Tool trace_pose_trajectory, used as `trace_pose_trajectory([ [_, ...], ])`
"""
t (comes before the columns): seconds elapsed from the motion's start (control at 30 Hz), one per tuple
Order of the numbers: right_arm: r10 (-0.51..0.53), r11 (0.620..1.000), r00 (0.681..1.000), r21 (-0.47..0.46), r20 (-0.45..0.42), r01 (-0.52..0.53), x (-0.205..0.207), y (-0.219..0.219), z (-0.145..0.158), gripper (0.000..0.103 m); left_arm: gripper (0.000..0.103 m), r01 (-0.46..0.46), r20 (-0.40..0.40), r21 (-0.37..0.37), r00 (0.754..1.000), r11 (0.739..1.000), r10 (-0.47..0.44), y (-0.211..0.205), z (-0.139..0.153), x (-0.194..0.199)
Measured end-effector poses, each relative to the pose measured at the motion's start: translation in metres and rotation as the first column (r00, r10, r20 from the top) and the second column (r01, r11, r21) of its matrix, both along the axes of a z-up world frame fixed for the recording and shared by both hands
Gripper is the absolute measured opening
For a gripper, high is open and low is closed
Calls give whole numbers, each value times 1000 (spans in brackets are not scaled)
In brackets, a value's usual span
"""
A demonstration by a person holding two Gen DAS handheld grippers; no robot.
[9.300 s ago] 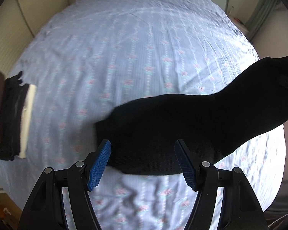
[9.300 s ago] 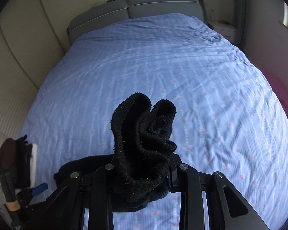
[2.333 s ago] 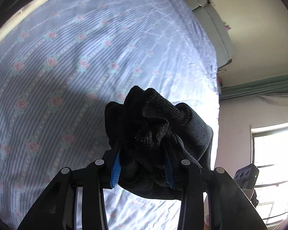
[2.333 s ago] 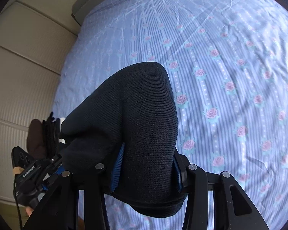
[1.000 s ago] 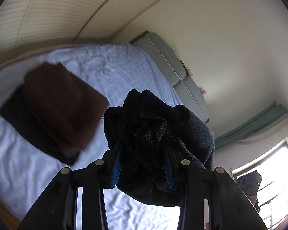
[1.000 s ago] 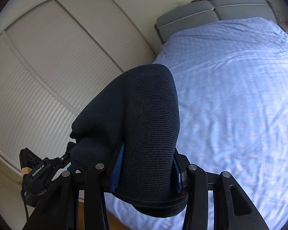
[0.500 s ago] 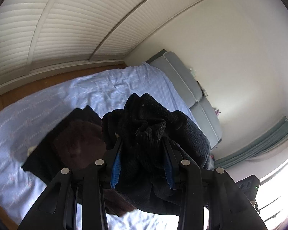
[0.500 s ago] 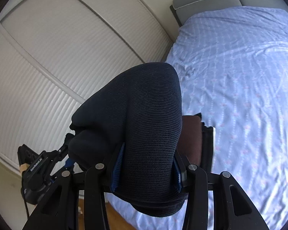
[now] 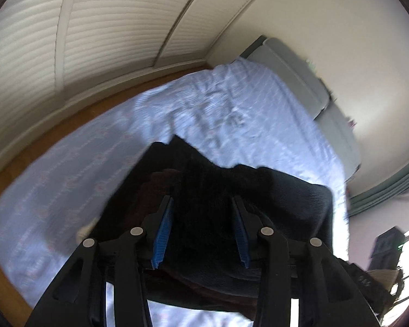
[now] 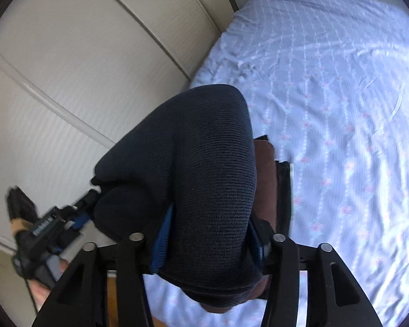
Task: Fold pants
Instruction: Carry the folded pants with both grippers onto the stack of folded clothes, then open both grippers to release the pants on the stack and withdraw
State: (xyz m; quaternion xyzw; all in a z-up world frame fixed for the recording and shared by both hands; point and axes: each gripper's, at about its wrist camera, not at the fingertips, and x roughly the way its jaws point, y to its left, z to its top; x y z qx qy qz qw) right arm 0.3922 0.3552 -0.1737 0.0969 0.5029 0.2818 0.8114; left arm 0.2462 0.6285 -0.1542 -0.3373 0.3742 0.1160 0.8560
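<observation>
Both claws are clamped on the folded pants, right above the brown stack.

Pants [image 10: 199, 169] are pinched by left gripper [image 9: 201, 231] and right gripper [image 10: 208, 237] over the stack [image 10: 264, 174] near the bed [image 10: 340, 109] edge; if let go unevenly, the fold could get undone.

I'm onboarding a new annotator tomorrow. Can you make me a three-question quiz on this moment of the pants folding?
1. True or false: the right gripper is shut on the folded black pants.
2. Which garment shows directly beside the pants in the right wrist view? A) a brown folded garment B) a white towel C) a red scarf
3. Fill in: the bed sheet is light blue with small pink ____.

Key: 1 true. 2 A. 3 flowers.
</observation>
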Motion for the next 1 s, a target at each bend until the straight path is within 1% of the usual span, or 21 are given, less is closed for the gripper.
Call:
trace_pose_trajectory([
  [0.03,3,999,1000,-41,19,-2,-2,3,-2,64,53,6,-24,25,1000,1000,-5,0,-2,0],
  [0.07,-1,997,999,-83,34,3,-3,5,-4,73,61,14,-51,58,999,998,-11,0,-4,0],
  [0.1,-8,995,999,-98,40,12,-2,5,-5,81,62,18,-61,71,998,997,-13,0,-6,0],
  [0.17,-25,992,999,-121,25,28,-1,5,-11,88,64,25,-90,84,996,996,-17,0,-9,1],
  [0.2,-32,992,999,-118,2,32,1,5,-16,90,66,21,-105,93,994,995,-11,0,-11,3],
  [0.23,-38,992,999,-119,-22,36,3,4,-21,92,66,17,-114,100,993,995,-6,-2,-9,1],
  [0.3,-49,993,996,-115,-68,41,5,1,-26,92,66,19,-129,121,992,992,-3,-7,-2,-1],
  [0.33,-51,994,996,-104,-78,43,4,-3,-24,92,67,21,-133,139,991,990,-3,-9,1,-1],
  [0.4,-50,995,996,-94,-69,43,1,-9,-18,92,70,27,-130,196,992,980,-1,-18,16,-7],
  [0.43,-49,996,998,-77,-41,45,-6,-15,-8,92,72,30,-123,227,992,973,-2,-24,23,-11],
  [0.47,-43,997,999,-67,-20,41,-8,-19,-4,92,78,35,-112,273,994,961,-4,-33,35,-17],
  [0.5,-40,997,999,-59,11,41,-14,-25,5,93,84,37,-101,303,995,952,-7,-39,43,-23],
  [0.57,-47,997,996,-57,76,51,-31,-41,26,93,88,42,-66,386,998,922,-18,-61,64,-39],
  [0.6,-51,997,992,-59,116,58,-40,-51,36,93,92,45,-54,416,998,908,-25,-71,73,-47],
  [0.63,-54,996,985,-68,164,66,-54,-61,46,93,94,52,-41,447,998,893,-37,-83,81,-54],
  [0.67,-57,992,975,-94,214,78,-70,-73,57,93,99,56,-27,485,998,873,-49,-101,89,-64],
  [0.7,-59,990,969,-113,241,89,-78,-79,64,94,103,57,-18,508,998,860,-55,-113,96,-70],
  [0.77,-71,976,949,-174,307,129,-105,-104,79,94,103,66,-3,559,997,827,-77,-146,106,-86],
  [0.87,-78,967,928,-199,364,160,-130,-136,91,94,103,92,3,610,993,787,-118,-191,116,-104],
  [0.93,-93,953,912,-229,400,197,-154,-165,101,94,103,126,-3,646,987,753,-163,-228,123,-115],
  [1.0,-122,945,904,-229,411,231,-165,-187,106,94,103,165,-16,658,978,735,-206,-259,128,-122],
])
